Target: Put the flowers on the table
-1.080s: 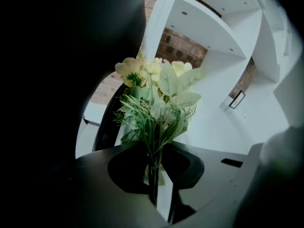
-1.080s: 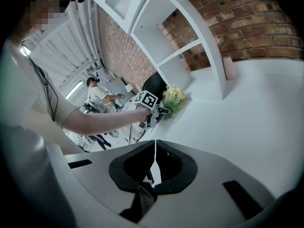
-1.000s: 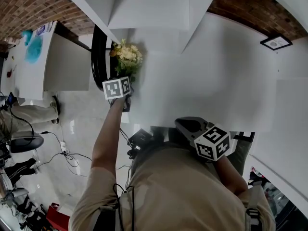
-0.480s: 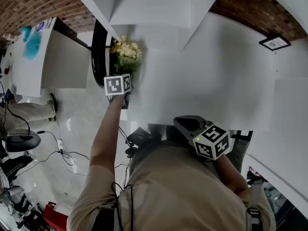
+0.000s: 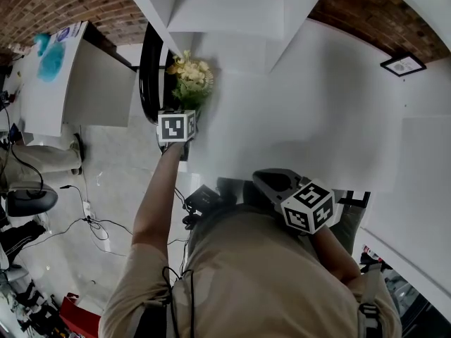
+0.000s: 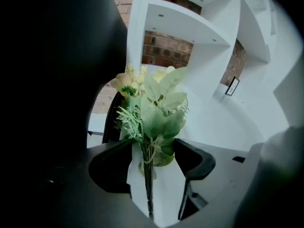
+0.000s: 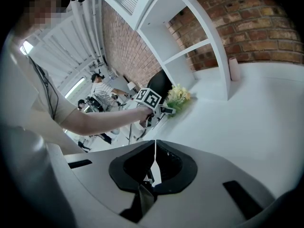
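The table (image 5: 317, 104) is a broad, plain white surface filling the middle and right of the head view. Above it, at the top centre, white shelves (image 5: 225, 5) step back against a brick wall (image 5: 42, 5) that shows in the upper left and upper right corners. A small framed picture (image 5: 404, 63) sits at the upper right. At the left edge stands a white counter (image 5: 91, 90) with a teal patch (image 5: 49, 69) on it. Below that is a pale glossy floor (image 5: 106, 167) with dark cables (image 5: 95, 227) trailing across the lower left.

The flowers (image 5: 190, 79) are a small bunch of cream blooms and green leaves. They lie at the table's left edge, upper centre-left of the head view, just beside a black curved shape (image 5: 146, 69).

The left gripper (image 5: 184, 110) reaches up to them from below. In the left gripper view its jaws have just been opening and now stand wide apart. The stem of the flowers runs between them over the white surface, and neither pad presses on it.

The right gripper (image 5: 266, 179) hangs low at the lower centre, near the table's near edge and well apart from the flowers. Its jaws are pressed together with nothing between them.
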`<move>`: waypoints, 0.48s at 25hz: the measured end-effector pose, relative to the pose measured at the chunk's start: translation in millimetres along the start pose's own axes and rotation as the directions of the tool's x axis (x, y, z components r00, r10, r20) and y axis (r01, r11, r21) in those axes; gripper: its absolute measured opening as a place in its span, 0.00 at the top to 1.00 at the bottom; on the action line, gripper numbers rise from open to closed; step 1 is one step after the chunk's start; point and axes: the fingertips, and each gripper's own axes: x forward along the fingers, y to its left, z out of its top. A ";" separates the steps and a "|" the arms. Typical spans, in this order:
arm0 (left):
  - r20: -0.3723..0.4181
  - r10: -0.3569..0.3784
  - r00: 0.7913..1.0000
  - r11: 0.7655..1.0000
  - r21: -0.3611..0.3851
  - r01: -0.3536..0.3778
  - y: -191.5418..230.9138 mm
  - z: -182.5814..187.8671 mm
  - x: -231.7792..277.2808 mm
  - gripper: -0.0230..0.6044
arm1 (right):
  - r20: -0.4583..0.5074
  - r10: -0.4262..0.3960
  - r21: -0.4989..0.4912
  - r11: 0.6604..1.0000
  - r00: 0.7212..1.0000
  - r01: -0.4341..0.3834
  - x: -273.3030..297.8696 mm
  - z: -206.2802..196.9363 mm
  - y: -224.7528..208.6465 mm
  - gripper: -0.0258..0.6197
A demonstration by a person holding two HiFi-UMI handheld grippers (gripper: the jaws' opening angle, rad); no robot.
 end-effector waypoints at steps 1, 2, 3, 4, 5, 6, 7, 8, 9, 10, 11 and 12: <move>0.007 0.005 1.000 1.000 -0.002 -0.005 -0.2 -0.1 -2.9 0.55 | 0.000 0.000 -0.003 1.000 1.000 0.000 -0.1 -1.0 0.9 0.92; 0.014 0.005 1.000 1.000 -0.005 -0.005 -0.9 -0.3 -5.5 0.55 | 0.000 -0.001 -0.005 1.000 1.000 0.001 -0.2 -2.0 1.6 0.92; 0.021 0.004 1.000 1.000 -0.005 -0.004 -1.9 -0.1 -7.5 0.55 | 0.001 -0.002 -0.006 1.000 1.000 0.002 -0.1 -2.9 2.2 0.92; 0.029 0.002 1.000 1.000 -0.002 -0.002 -2.7 0.1 -8.7 0.55 | 0.002 -0.002 -0.006 1.000 1.000 0.002 0.1 -3.6 2.7 0.92; 0.035 0.004 0.999 1.000 0.002 -0.004 -2.9 0.0 -9.5 0.55 | 0.003 -0.003 -0.006 1.000 1.000 0.003 0.3 -4.3 3.2 0.92; 0.039 0.005 0.999 1.000 0.002 -0.006 -3.1 0.0 -11.3 0.55 | 0.004 -0.005 -0.005 1.000 1.000 0.005 0.4 -5.1 3.7 0.92; 0.043 0.005 0.999 1.000 -0.001 -0.005 -4.2 0.8 -14.5 0.55 | 0.004 -0.006 -0.004 1.000 1.000 0.006 0.2 -5.9 4.2 0.92; 0.047 0.001 0.999 1.000 -0.006 -0.001 -6.2 1.9 -18.5 0.55 | 0.005 -0.007 -0.004 1.000 1.000 0.007 -0.2 -6.5 4.5 0.92; 0.051 -0.001 0.999 1.000 -0.008 0.002 -7.6 2.5 -21.7 0.55 | 0.006 -0.007 -0.003 1.000 1.000 0.007 -0.6 -6.9 4.6 0.92; 0.053 0.001 0.999 1.000 -0.004 -0.001 -7.4 1.8 -23.2 0.55 | 0.007 -0.007 -0.002 1.000 1.000 0.007 -0.8 -6.9 4.5 0.92; 0.053 0.008 0.999 1.000 0.005 -0.009 -5.7 0.1 -23.5 0.55 | 0.009 -0.007 -0.001 1.000 1.000 0.007 -0.9 -6.8 4.5 0.92; 0.054 0.015 0.998 1.000 0.014 -0.016 -4.1 -1.3 -24.3 0.55 | 0.011 -0.006 -0.001 1.000 1.000 0.006 -0.8 -6.6 4.6 0.92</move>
